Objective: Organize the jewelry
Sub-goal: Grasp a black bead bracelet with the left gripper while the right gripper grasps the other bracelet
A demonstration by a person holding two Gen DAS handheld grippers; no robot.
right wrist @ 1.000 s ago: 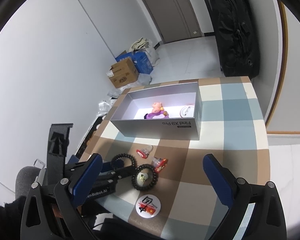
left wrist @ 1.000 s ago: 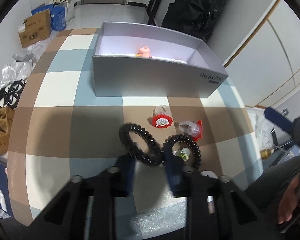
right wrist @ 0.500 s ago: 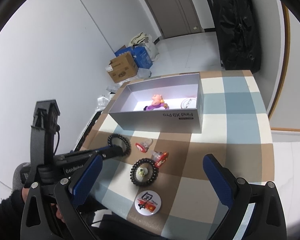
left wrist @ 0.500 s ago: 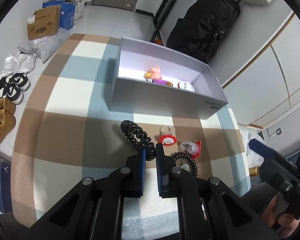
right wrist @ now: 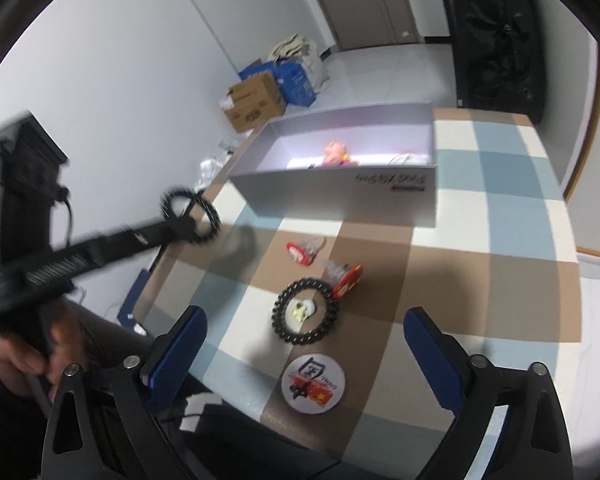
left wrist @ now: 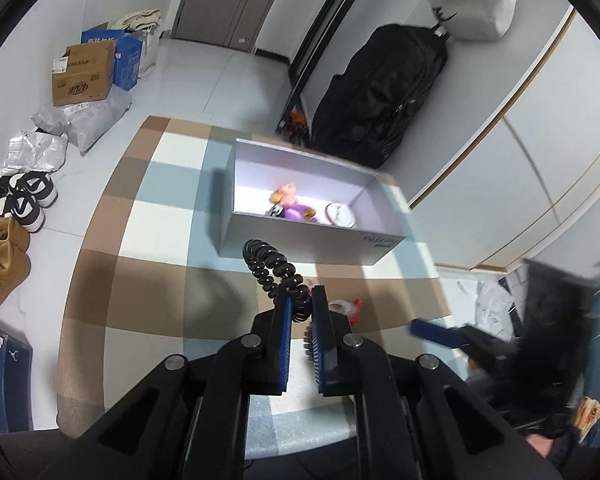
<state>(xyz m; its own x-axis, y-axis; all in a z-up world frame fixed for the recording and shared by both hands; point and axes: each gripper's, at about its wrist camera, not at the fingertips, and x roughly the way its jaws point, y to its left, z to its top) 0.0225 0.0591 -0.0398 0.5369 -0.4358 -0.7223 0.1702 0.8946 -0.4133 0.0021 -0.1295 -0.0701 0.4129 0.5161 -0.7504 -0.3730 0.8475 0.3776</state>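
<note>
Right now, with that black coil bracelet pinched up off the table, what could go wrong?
The left tongs pinch only one edge of the black coil bracelet, so it may slip out before reaching the grey box. The open right tongs hang above a second coil bracelet that rings a small charm; grabbing it could drag the charm or nudge the red ring.

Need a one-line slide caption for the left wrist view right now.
Left gripper shut on a black beaded bracelet, lifted above the checked table before the open grey box.

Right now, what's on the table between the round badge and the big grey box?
In the right wrist view, between the badge and box: a black spiral bracelet and two red trinkets.
</note>
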